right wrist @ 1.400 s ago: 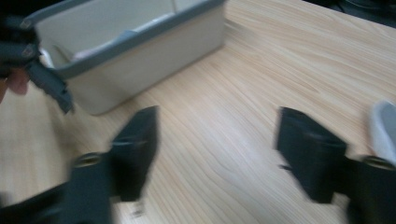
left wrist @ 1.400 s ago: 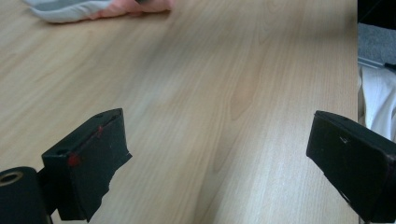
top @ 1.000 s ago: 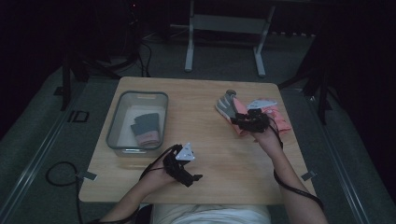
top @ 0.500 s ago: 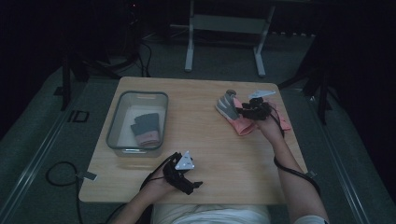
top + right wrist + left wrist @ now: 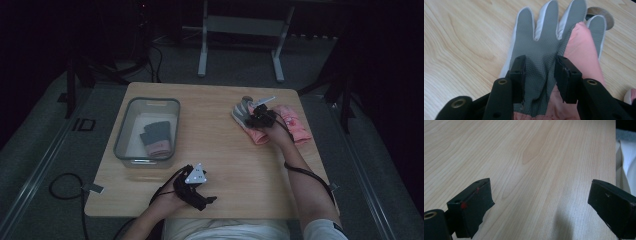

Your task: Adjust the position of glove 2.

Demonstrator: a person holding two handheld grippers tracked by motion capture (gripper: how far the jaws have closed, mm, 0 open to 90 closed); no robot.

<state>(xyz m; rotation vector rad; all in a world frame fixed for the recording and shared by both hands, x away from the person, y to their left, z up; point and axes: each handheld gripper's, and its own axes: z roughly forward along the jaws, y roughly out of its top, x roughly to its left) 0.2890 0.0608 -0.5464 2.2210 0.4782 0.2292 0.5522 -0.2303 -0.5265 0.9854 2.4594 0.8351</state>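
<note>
A grey-palmed glove (image 5: pixel 549 27) lies palm up on the wooden table (image 5: pixel 225 165), partly over a pink glove (image 5: pixel 584 45). My right gripper (image 5: pixel 540 62) is down on the grey glove (image 5: pixel 241 111), one jaw on each side of a raised strip of its palm. The jaws have just been closing with that fabric between them, and a gap remains. Pink gloves (image 5: pixel 295 127) spread to the right of this gripper (image 5: pixel 252 116). Near the front edge my left gripper (image 5: pixel 200 197) rests wide open over bare wood (image 5: pixel 541 195), holding nothing.
A clear plastic bin (image 5: pixel 120 140) stands at the table's left, holding a dark grey glove with a pink cuff (image 5: pixel 156 137). A round cable hole (image 5: pixel 599 12) lies just past the grey glove's fingers. Dark floor, cables and a metal stand surround the table.
My right gripper has moved away from the person and down onto the grey glove. The left gripper has stayed near the front edge.
</note>
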